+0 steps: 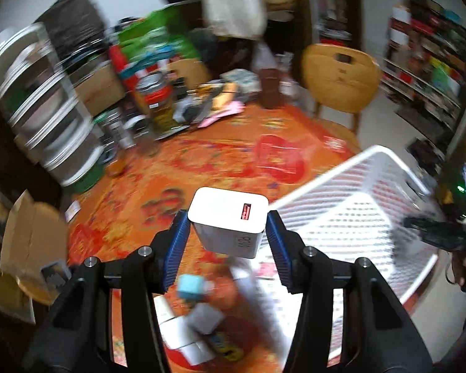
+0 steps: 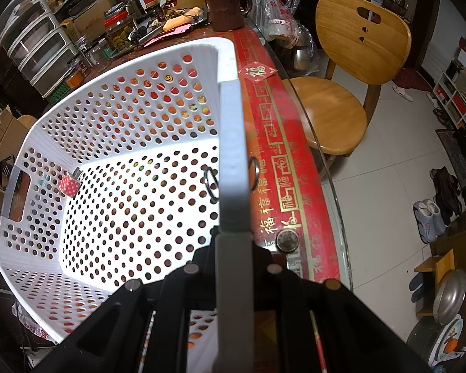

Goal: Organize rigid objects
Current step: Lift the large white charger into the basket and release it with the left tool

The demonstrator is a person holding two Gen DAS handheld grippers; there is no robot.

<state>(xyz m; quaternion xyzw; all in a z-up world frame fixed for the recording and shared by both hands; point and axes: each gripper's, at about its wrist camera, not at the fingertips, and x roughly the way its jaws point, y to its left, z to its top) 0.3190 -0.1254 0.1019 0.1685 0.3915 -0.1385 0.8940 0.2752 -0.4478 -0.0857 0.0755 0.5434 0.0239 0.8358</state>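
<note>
My left gripper (image 1: 228,233) is shut on a white charger block (image 1: 230,220) with a red port, held above the orange patterned table. A white perforated basket (image 1: 357,217) stands to its right. Below the left gripper lie several small blocks, one light blue (image 1: 192,286), others white (image 1: 186,335). My right gripper (image 2: 233,242) is shut on the basket's right rim (image 2: 231,143); its fingertips are hidden behind the rim. Inside the basket a small red dotted item (image 2: 70,185) rests against the left wall.
Clutter lines the table's far side: plastic drawers (image 2: 34,43), jars (image 2: 118,32), a brown mug (image 2: 226,9), bags. A wooden chair (image 2: 335,99) stands right of the table's glass edge. A coin-like disc (image 2: 287,241) lies on the red cloth border.
</note>
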